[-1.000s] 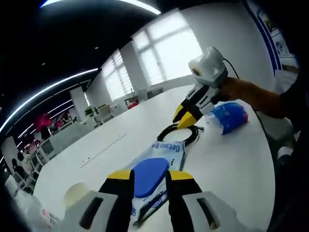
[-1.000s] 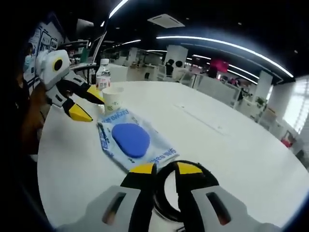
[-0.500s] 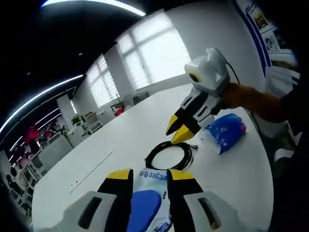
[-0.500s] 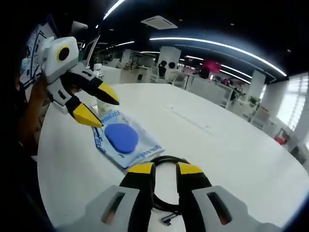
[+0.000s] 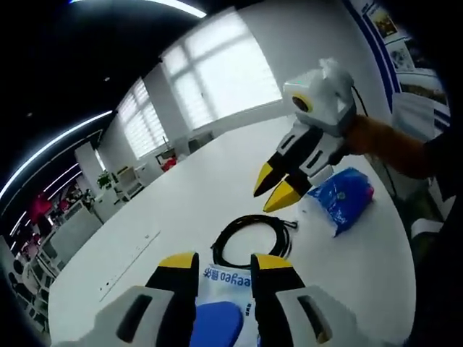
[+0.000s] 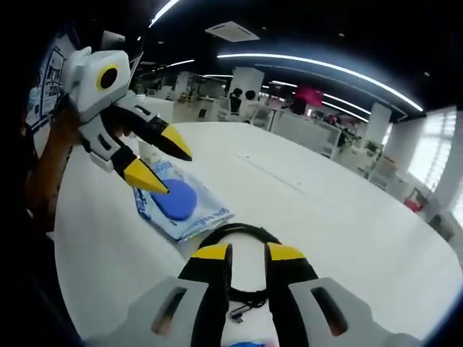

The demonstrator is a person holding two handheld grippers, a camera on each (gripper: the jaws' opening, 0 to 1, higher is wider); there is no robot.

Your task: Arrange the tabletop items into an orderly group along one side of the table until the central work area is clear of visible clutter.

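Claws first: in the left gripper view the left claw (image 5: 223, 262) has its two yellow-tipped jaws spread apart with nothing between them, and it hangs above the near edge of a white packet (image 5: 230, 288) with blue print and a blue round patch. This packet lies flat on the white counter (image 5: 181, 210). Just beyond the packet, touching or nearly touching its far edge, a black cable (image 5: 253, 237) lies in a loose coil. Farther to the right there is a blue plastic bag (image 5: 342, 198), a little apart from the cable and near the counter edge. The right claw (image 5: 273, 189) comes in from the right of this view, held by a person's hand; its jaws are a little spread and empty, and it hangs above the counter between the cable and the blue bag.

In the right gripper view the right claw (image 6: 247, 251) is also spread and holds nothing; the coiled cable (image 6: 243, 264) lies directly under and between its tips. Beyond it lies the white packet (image 6: 189, 210), and the left claw (image 6: 168, 160) hangs over that packet with jaws wide apart. Behind the left claw something pale stands on the counter, but I cannot tell what it is.
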